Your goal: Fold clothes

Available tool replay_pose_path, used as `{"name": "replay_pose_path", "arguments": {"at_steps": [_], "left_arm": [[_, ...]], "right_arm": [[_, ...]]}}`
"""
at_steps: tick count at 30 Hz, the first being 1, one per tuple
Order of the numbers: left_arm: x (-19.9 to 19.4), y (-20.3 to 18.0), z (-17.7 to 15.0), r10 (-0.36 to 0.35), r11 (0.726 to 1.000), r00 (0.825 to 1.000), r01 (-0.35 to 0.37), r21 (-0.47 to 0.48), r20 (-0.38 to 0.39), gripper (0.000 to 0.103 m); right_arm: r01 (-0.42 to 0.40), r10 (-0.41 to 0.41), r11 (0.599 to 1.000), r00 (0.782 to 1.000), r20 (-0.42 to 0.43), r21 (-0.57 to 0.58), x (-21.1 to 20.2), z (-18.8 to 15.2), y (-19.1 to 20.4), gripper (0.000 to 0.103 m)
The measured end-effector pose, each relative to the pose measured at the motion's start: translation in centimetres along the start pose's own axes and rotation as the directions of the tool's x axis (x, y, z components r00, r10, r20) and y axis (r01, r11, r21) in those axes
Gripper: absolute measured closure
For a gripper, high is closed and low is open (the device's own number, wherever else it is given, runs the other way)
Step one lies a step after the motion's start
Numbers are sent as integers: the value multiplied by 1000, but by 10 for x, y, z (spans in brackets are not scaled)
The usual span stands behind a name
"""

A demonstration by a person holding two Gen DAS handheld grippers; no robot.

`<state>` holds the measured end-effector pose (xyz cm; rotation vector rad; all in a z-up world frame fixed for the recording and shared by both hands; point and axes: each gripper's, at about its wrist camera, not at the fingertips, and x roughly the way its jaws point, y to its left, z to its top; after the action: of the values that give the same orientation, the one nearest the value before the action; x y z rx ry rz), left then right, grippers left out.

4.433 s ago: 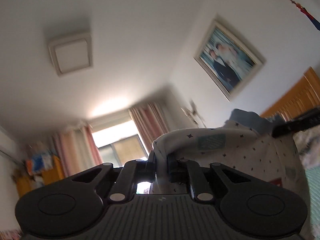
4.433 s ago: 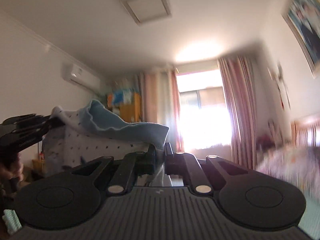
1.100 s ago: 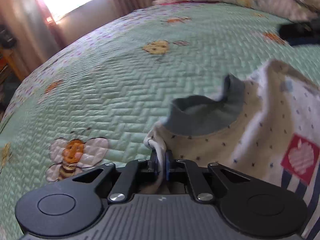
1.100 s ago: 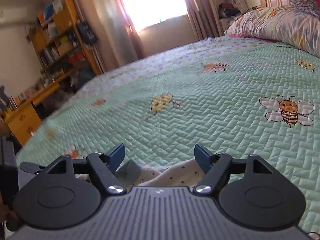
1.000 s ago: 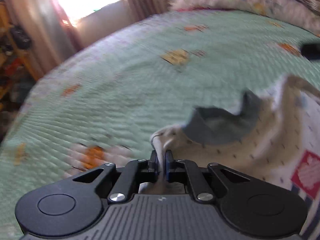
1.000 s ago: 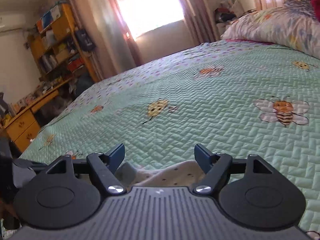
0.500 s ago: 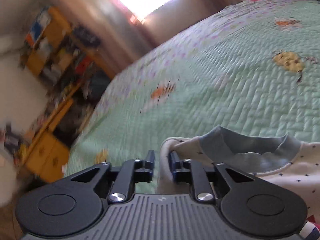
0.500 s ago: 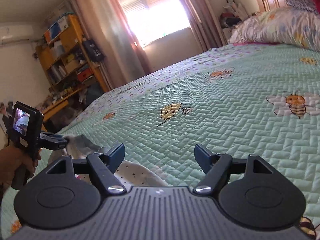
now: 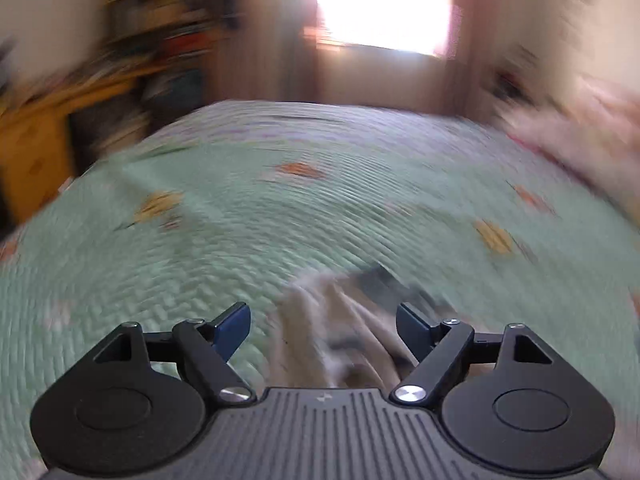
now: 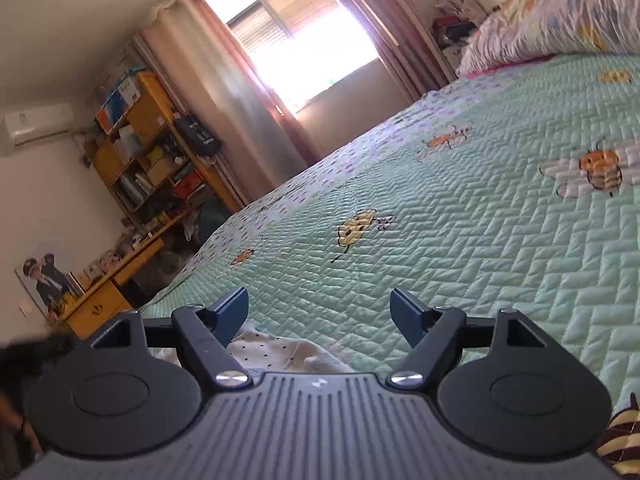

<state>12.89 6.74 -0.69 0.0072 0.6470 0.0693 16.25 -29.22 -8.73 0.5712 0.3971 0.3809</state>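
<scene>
1. Quilted green bedspread [image 10: 460, 216]: bee-patterned, spans both views.
2. Cream dotted sweatshirt [image 9: 340, 328]: lies bunched on the bedspread; grey collar [image 9: 380, 280] points away from the camera. Long axis indeterminate; left view is blurred.
3. Left gripper [image 9: 323, 322]: released, fingers spread, sweatshirt lying between them.
4. Right gripper [image 10: 319, 312]: released, above the sweatshirt edge [image 10: 276, 350].

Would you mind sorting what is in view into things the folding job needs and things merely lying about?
For the job:
dotted garment
left gripper
right gripper
green quilt

Lying about:
pillow
bookshelf
desk
</scene>
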Motion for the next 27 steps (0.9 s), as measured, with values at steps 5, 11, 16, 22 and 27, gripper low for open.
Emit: {"name": "replay_pose_path", "arguments": {"at_steps": [5, 11, 16, 22, 27], "left_arm": [[-3, -51, -27, -117, 965, 991, 129, 229, -64, 20], [38, -53, -5, -57, 974, 997, 68, 218, -56, 20], [67, -75, 19, -68, 954, 997, 79, 289, -46, 20], [93, -121, 27, -115, 863, 993, 114, 493, -29, 28], [132, -104, 36, -200, 900, 967, 246, 359, -161, 55]], "right_arm": [[-45, 45, 999, 999, -5, 27, 1, -2, -2, 23], [-10, 14, 997, 998, -55, 79, 11, -12, -8, 23], [114, -113, 994, 990, -84, -3, 24, -14, -6, 22], [117, -114, 990, 992, -51, 78, 23, -14, -19, 22], [100, -97, 989, 995, -28, 113, 21, -12, -26, 22]]}}
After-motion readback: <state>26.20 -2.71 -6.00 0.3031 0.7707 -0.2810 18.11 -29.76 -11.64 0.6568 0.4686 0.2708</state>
